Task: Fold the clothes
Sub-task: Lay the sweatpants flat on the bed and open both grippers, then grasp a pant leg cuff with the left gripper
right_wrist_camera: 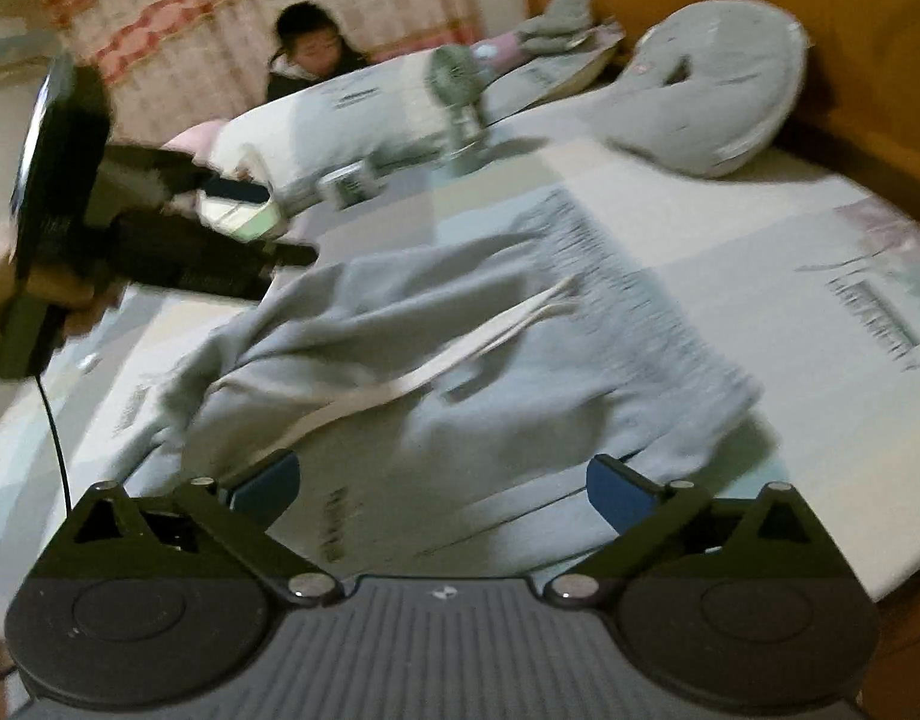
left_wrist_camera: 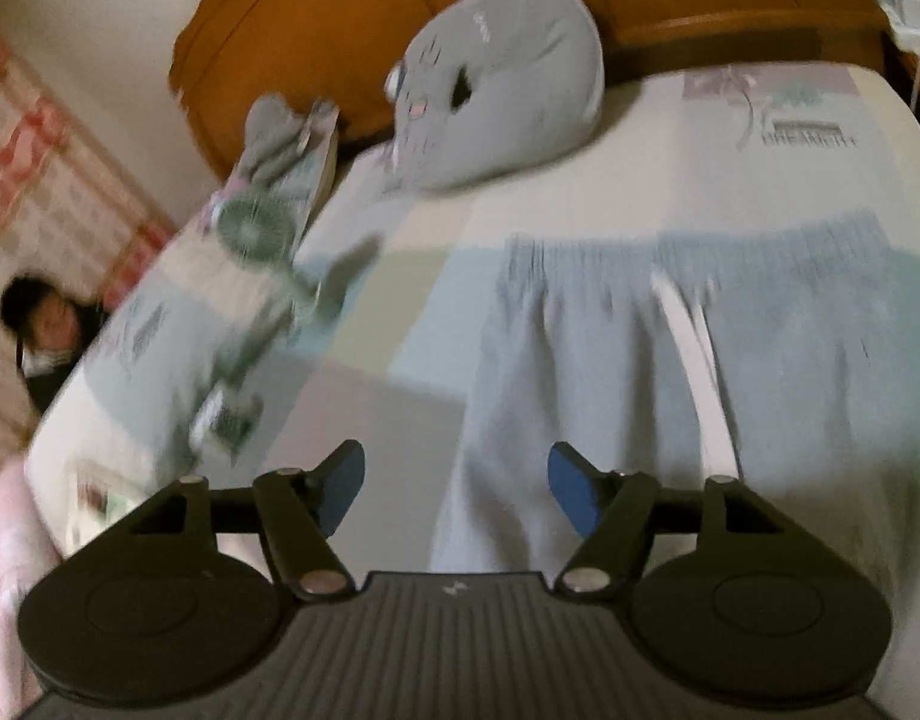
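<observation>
Grey fleece trousers (right_wrist_camera: 460, 348) lie spread on the bed (left_wrist_camera: 640, 138), waistband toward the round grey cushion (left_wrist_camera: 502, 102), a pale drawstring (right_wrist_camera: 435, 360) trailing over them. My left gripper (left_wrist_camera: 456, 492) hangs released over one leg, holding nothing; my right gripper (right_wrist_camera: 441, 492) gapes beside their edge, also unladen. Motion blur smears the small fan (left_wrist_camera: 255, 228) beyond the trousers; their lower legs are cut off.
</observation>
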Motion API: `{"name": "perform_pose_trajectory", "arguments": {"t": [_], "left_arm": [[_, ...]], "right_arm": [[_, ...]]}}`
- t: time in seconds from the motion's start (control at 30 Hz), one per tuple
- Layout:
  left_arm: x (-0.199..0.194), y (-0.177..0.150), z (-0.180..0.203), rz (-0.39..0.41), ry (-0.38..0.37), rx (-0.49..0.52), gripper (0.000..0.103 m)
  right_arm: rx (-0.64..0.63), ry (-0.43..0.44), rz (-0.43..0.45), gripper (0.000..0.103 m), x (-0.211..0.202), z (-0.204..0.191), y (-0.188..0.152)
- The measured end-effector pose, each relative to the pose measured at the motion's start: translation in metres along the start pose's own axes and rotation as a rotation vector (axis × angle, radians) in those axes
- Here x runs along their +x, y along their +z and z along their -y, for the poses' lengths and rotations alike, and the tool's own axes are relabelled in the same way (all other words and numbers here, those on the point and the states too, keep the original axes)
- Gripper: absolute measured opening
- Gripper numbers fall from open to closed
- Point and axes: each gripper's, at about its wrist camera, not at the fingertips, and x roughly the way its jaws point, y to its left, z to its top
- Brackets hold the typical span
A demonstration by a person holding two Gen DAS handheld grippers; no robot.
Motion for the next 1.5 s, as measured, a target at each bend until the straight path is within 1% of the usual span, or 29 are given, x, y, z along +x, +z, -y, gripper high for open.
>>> {"name": "perform_pose_trajectory", "arguments": {"t": [0.2, 0.37, 0.6, 0.7, 0.83, 0.9, 0.97, 1.1, 1.17, 1.33, 1.43, 1.5], "left_arm": [[-0.046, -0.088, -0.001, -0.075, 0.021, -0.126, 0.073], [-0.084, -0.161, -0.002, -0.135, 0.039, -0.231, 0.074], [-0.110, -0.204, 0.014, -0.106, 0.053, -0.362, 0.080], [-0.121, -0.223, 0.021, -0.093, 0.059, -0.418, 0.084], [-0.135, -0.248, 0.030, -0.076, 0.067, -0.493, 0.084], [-0.140, -0.256, 0.032, -0.073, 0.064, -0.547, 0.084], [-0.139, -0.260, 0.033, -0.072, 0.044, -0.595, 0.085], [-0.136, -0.265, 0.039, -0.082, 0.053, -0.620, 0.085], [-0.133, -0.268, 0.040, -0.081, 0.028, -0.649, 0.085], [-0.130, -0.271, 0.036, -0.062, -0.017, -0.711, 0.085], [-0.131, -0.271, 0.026, -0.028, -0.045, -0.770, 0.085], [-0.129, -0.271, 0.021, -0.034, -0.036, -0.795, 0.085]], "right_arm": [[-0.020, 0.023, -0.041, 0.103, 0.008, -0.038, -0.020], [-0.034, 0.031, -0.051, 0.103, 0.006, -0.066, -0.037], [-0.070, 0.002, -0.086, 0.103, 0.010, -0.105, -0.051], [-0.048, -0.019, -0.120, 0.103, 0.016, -0.118, -0.054], [-0.059, -0.015, -0.166, 0.103, 0.022, -0.134, -0.058], [-0.073, -0.025, -0.168, 0.103, 0.024, -0.141, -0.060], [-0.075, -0.036, -0.158, 0.103, 0.025, -0.143, -0.063], [-0.094, -0.022, -0.154, 0.103, 0.028, -0.145, -0.068], [-0.086, -0.004, -0.142, 0.103, 0.029, -0.143, -0.071], [0.059, 0.013, -0.141, 0.103, 0.031, -0.123, -0.073], [0.052, -0.002, -0.133, 0.103, 0.031, -0.121, -0.072], [0.047, -0.012, -0.128, 0.103, 0.031, -0.120, -0.072]]}}
